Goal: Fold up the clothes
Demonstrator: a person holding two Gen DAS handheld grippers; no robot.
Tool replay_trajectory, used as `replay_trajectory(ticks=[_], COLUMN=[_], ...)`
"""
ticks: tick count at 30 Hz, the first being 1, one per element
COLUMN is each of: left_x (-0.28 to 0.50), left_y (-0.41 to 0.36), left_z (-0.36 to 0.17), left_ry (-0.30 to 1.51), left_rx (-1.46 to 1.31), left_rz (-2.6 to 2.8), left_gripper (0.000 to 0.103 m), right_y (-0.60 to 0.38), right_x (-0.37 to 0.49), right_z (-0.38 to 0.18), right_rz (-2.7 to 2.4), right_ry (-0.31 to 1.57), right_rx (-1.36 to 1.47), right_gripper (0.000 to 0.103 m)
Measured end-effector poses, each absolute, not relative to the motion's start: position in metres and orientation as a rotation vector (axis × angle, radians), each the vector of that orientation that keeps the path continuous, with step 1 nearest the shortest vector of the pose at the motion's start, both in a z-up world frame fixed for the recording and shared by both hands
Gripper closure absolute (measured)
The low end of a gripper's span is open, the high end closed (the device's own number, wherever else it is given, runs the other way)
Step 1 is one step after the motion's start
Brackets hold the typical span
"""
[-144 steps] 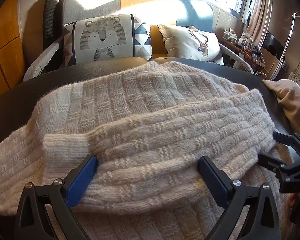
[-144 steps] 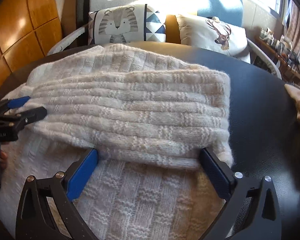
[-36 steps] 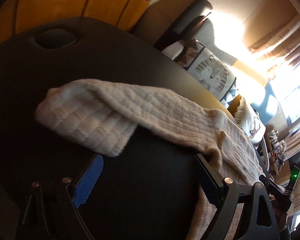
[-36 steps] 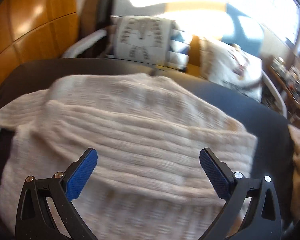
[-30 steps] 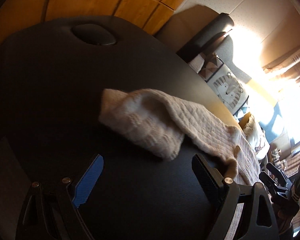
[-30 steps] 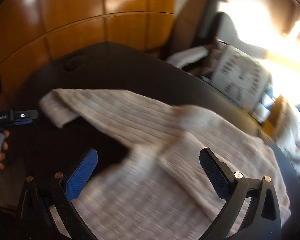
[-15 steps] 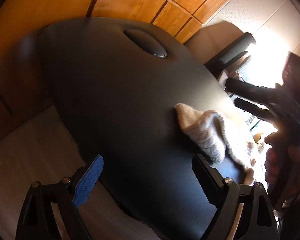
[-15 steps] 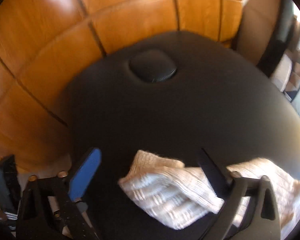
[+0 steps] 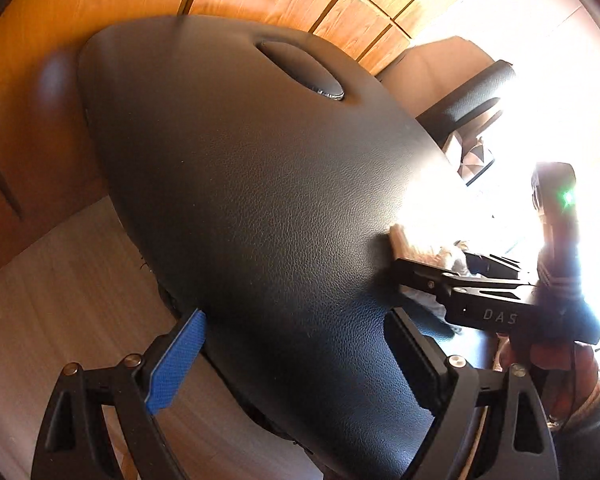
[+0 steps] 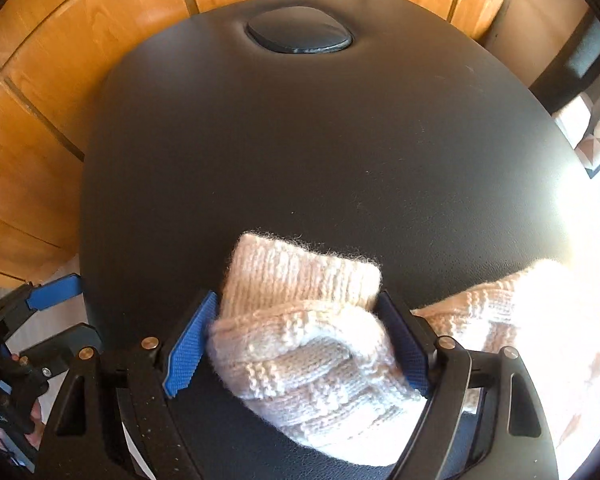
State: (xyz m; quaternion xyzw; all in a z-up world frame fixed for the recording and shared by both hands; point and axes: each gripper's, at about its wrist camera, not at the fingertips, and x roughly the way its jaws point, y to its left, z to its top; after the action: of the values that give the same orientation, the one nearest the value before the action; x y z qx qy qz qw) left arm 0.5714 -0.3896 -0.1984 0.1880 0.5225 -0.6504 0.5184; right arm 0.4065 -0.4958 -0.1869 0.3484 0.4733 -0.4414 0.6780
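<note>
Cream knit sweater point(image 10: 312, 344) on black padded table point(image 10: 300, 152), ribbed cuff end bunched near the near edge, right gripper point(image 10: 300, 340) jaws clamped on that cuff — left gripper point(image 9: 296, 364) jaws apart, empty, over the table's edge, body of sweater trailing right into glare.

Black leather-textured padded table point(image 10: 300, 152) fills frame centre. Oval inset cushion point(image 10: 299, 35) at its far end, top centre. Orange wood wall panels point(image 10: 52, 92) across upper left. Patterned pillow point(image 10: 594, 136) at right edge. Pale wood-grain floor point(image 9: 60, 300), lower left in left wrist view.
</note>
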Motion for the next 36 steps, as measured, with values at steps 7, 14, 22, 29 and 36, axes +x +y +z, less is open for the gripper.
replay_trajectory(ticks=[7,14,22,29,36], left_x=[0.575,0.577,0.573,0.564,0.529], left_y=[-0.390,-0.392,-0.395,-0.398,-0.414], left_z=[-0.199,-0.196,-0.191,-0.187,-0.168], left_ry=[1.251,1.255,1.247,1.234,1.200], left_rx=[0.440,0.450,0.461,0.458,0.442], left_rz=[-1.558,-1.558,-1.563,-1.573,-1.686], left_gripper=[0.011,0.011,0.011,0.011,0.011], right_y=[-0.508,-0.502,-0.493,-0.489,-0.491], right_x=[0.426,0.428,0.430,0.416,0.375], right_z=[-0.193,-0.191,-0.186,-0.130,-0.036], right_rz=[-1.021,-1.011,-1.019,-1.067,-1.213], right_ry=[1.106,1.097,1.095,0.917,0.680], right_rx=[0.786,0.775,0.733,0.673,0.570], right_gripper=[0.019,0.035,0.072,0.078,0.093])
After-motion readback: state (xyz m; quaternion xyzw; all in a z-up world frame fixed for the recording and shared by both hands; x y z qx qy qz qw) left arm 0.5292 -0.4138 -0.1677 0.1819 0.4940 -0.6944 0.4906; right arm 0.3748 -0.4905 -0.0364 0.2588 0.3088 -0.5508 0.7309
